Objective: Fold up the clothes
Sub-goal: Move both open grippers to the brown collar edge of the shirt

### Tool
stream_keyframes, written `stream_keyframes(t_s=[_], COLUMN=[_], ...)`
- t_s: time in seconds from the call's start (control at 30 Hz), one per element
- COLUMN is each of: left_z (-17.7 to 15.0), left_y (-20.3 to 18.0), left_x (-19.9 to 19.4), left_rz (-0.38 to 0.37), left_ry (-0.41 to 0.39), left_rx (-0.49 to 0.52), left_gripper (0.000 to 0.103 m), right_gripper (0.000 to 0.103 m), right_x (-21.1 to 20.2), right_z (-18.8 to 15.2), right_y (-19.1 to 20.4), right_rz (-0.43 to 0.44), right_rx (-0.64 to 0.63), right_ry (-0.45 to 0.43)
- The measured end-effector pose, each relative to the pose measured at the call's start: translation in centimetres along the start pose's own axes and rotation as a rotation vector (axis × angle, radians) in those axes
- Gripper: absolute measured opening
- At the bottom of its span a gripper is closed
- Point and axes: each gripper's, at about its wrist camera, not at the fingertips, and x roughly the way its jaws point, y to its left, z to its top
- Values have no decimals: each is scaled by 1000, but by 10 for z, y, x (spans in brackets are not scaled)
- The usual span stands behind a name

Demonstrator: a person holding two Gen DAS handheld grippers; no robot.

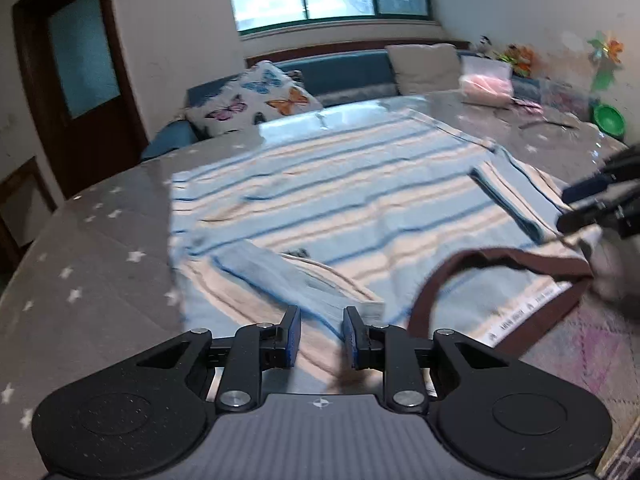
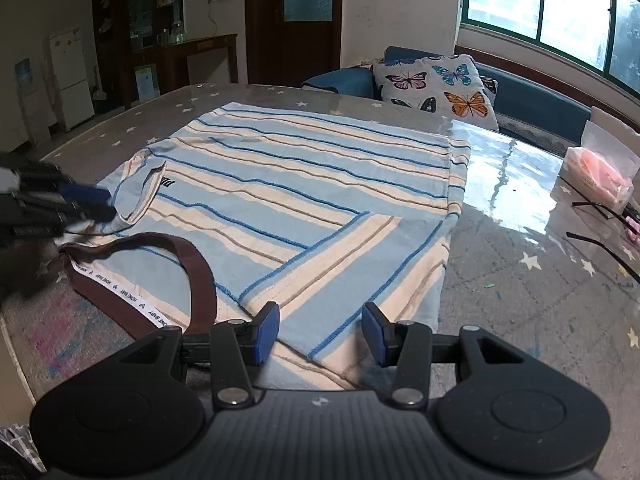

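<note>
A light-blue and cream striped shirt (image 1: 320, 196) lies flat on the table, sleeves folded inward, brown collar (image 1: 500, 264) at the near edge. It also shows in the right wrist view (image 2: 312, 200), with its collar (image 2: 192, 272) at the near left. My left gripper (image 1: 320, 332) is open, low over the shirt's near left shoulder; it also shows blurred at the left edge of the right wrist view (image 2: 80, 204). My right gripper (image 2: 320, 332) is open over the folded right sleeve; it shows blurred at the right edge of the left wrist view (image 1: 592, 204).
The grey star-patterned table (image 1: 92, 248) has a glossy top (image 2: 520, 184). On it lie a bag with pink contents (image 2: 600, 172), a green bowl (image 1: 609, 120) and thin black items (image 2: 600, 216). A blue sofa with a butterfly cushion (image 2: 436, 88) stands behind.
</note>
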Motion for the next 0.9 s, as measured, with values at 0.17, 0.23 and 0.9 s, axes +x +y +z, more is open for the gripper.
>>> stream_keyframes(t_s=[0.17, 0.23, 0.9], left_z=[-4, -1, -4], left_y=[-8, -7, 30], left_x=[-11, -12, -51], left_rz=[-42, -41, -17], left_ry=[-44, -59, -62], left_rx=[62, 52, 28], left_gripper=[27, 27, 41], right_gripper=[46, 46, 46], right_x=[1, 2, 23], right_z=[-1, -1, 24], right_y=[-1, -2, -6], right_rz=[-2, -4, -25], right_rx=[2, 8, -19], right_ry=[4, 1, -44])
